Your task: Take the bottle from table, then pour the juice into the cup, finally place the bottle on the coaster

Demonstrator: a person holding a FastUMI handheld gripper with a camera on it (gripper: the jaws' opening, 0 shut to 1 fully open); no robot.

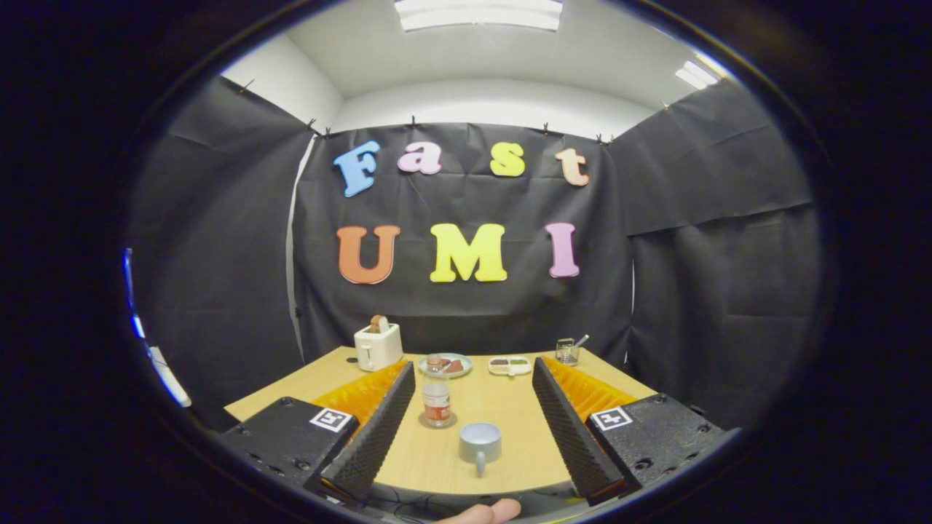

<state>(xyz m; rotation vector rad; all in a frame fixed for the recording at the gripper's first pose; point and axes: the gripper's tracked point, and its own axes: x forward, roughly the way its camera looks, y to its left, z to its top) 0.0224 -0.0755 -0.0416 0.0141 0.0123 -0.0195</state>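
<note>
Hand-held gripper (466, 418): fingers spread wide, holding and touching nothing. Bottle (437, 402) stands upright on a coaster (437, 421) on the bench (502, 407), between the fingers, nearer the left one. Cup (480, 443) sits just beside it, closer in.

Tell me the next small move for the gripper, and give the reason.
Probably ease the gripper forward and a little toward the bottle. Its fingers stand wide open with nothing between them, and the bottle stands upright on the table, beyond the fingertips and nearer the left finger. The cup sits closer, so steer past it.
</note>
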